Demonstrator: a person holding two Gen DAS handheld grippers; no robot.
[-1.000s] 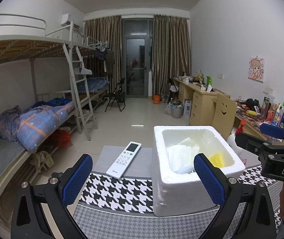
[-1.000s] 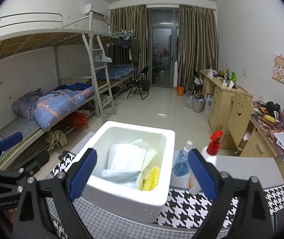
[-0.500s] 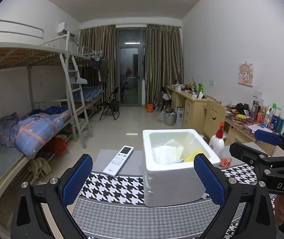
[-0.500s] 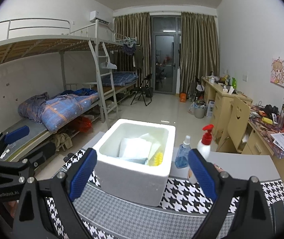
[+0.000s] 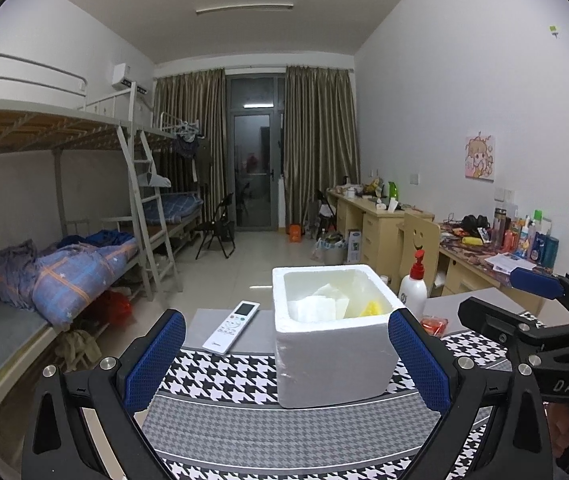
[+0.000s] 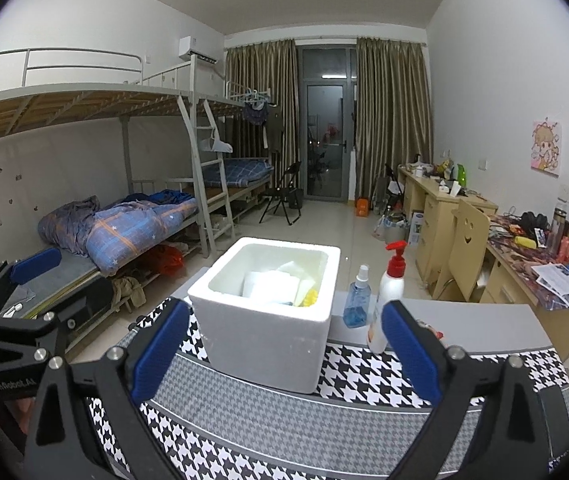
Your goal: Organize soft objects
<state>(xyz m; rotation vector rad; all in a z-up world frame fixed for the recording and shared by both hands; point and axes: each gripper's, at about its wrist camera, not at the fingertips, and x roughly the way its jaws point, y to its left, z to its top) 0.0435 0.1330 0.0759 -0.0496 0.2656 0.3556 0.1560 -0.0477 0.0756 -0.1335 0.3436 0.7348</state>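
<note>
A white foam box (image 5: 334, 360) stands on the houndstooth cloth (image 5: 244, 412); it also shows in the right wrist view (image 6: 268, 336). Inside lie white soft sheets (image 5: 316, 306) and a yellow soft piece (image 5: 370, 308); the right wrist view shows the sheets (image 6: 270, 286) and the yellow piece (image 6: 310, 298) too. My left gripper (image 5: 286, 368) is open and empty, back from the box's near side. My right gripper (image 6: 284, 350) is open and empty, also back from the box.
A white remote (image 5: 230, 326) lies left of the box. A white pump bottle with a red top (image 6: 388, 300) and a blue spray bottle (image 6: 358, 304) stand right of the box. A bunk bed (image 5: 64, 264) is at left, desks (image 5: 484, 256) at right.
Both grippers have pulled back and up from the box, which now looks smaller and farther away. Both stay open and empty.
</note>
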